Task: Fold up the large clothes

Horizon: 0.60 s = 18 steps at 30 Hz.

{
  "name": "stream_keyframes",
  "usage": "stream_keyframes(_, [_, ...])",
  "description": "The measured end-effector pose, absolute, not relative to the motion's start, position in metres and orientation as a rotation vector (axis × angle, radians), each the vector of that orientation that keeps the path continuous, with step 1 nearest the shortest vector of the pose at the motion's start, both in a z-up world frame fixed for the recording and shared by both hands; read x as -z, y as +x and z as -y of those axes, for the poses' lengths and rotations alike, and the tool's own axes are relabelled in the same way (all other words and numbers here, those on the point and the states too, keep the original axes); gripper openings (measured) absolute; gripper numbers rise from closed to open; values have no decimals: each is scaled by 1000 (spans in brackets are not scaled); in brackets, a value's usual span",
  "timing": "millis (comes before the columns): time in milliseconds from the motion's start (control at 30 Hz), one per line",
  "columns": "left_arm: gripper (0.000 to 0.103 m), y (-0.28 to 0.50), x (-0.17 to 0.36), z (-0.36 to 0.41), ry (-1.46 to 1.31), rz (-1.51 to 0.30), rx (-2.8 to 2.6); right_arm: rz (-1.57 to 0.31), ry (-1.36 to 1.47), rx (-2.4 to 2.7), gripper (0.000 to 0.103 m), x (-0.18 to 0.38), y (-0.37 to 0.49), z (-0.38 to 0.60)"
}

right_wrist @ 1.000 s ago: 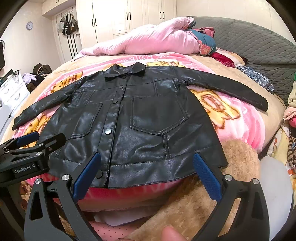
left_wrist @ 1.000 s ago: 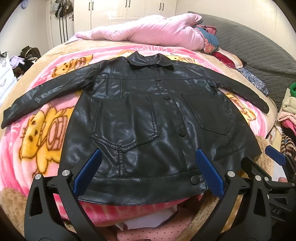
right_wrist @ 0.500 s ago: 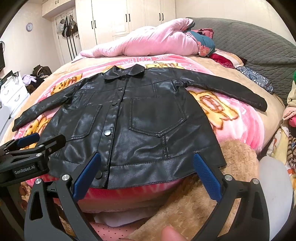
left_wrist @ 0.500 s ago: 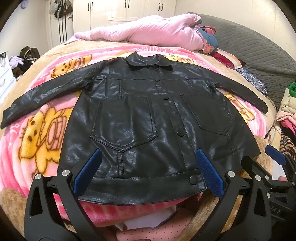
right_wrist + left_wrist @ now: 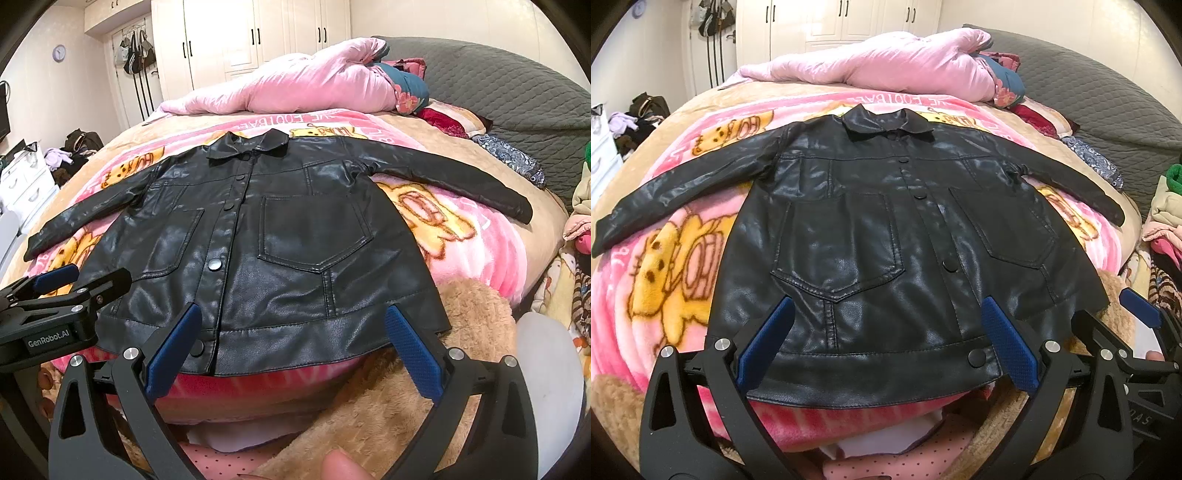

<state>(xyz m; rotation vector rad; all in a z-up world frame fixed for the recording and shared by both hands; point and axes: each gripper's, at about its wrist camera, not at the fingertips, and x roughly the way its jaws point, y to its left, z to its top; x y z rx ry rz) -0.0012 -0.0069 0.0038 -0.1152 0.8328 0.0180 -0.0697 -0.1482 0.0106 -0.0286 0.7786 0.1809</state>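
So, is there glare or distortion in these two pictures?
Left wrist view: bright glare patches on the jacket, edges bowed by the fisheye, dark corners. Right wrist view: softer sheen on the jacket, the same bowing, and a blurred fingertip at the bottom.

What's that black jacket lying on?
The black leather jacket lies spread flat on a pink cartoon blanket, which shows all around it. Whatever blanket print sits directly beneath the jacket is covered.

Left gripper (image 5: 886,343) gapes wide, empty, pointing toward 12 o'clock. Right gripper (image 5: 291,347) likewise spread, empty, at its 3 o'clock side.
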Motion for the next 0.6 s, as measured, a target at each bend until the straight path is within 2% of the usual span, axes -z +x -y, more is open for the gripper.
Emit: stream_keyframes(600, [95, -2, -3, 11, -115, -834, -13, -783, -27, -172, 99, -11, -70, 150])
